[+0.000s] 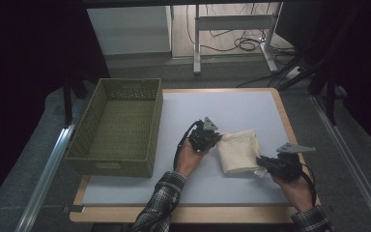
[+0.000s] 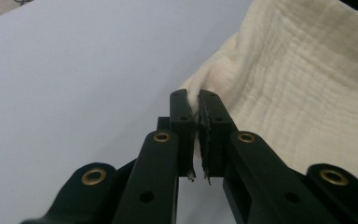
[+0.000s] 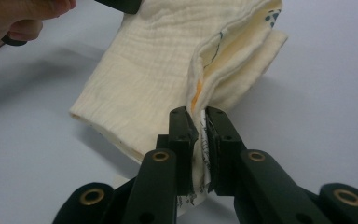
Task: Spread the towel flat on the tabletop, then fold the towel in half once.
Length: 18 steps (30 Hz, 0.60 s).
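A folded cream cloth (image 1: pixel 239 151) lies on the white table top (image 1: pixel 232 108) between my two grippers. My left gripper (image 1: pixel 218 137) is shut on the cloth's upper left corner; in the left gripper view its jaws pinch the cloth (image 2: pixel 289 88) at the left gripper (image 2: pixel 195 100) tips. My right gripper (image 1: pixel 261 164) is shut on the cloth's lower right corner. The right gripper view shows the cloth (image 3: pixel 168 79) with layered edges and orange and blue print inside, clamped between the right gripper (image 3: pixel 198 116) jaws.
A green woven basket (image 1: pixel 121 126), with nothing in it, stands on the table's left side. A person's hand (image 3: pixel 16 21) holding the left gripper appears at the top left of the right gripper view. Desk legs and cables (image 1: pixel 241 41) stand beyond the table.
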Each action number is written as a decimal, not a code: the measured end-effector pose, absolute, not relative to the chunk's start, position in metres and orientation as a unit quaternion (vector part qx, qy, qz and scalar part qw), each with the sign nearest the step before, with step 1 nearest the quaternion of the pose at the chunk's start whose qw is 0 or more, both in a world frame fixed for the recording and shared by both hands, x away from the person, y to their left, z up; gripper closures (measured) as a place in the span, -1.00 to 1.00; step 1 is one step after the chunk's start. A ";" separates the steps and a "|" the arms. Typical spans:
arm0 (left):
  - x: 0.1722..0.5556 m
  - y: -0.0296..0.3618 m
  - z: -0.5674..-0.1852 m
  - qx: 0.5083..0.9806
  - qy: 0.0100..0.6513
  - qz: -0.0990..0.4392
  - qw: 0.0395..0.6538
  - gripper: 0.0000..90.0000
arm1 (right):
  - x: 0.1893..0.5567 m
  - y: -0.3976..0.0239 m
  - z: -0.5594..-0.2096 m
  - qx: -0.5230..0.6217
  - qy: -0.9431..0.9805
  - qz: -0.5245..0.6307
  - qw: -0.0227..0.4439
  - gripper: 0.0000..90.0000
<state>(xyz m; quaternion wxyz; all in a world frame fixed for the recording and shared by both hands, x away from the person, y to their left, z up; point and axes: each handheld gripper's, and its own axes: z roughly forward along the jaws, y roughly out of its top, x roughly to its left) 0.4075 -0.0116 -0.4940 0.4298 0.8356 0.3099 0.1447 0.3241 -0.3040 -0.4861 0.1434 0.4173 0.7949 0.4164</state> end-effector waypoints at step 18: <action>0.406 0.020 -0.475 0.830 0.325 0.171 0.420 0.89 | 0.333 -0.271 -0.474 0.393 0.799 0.435 0.136 0.81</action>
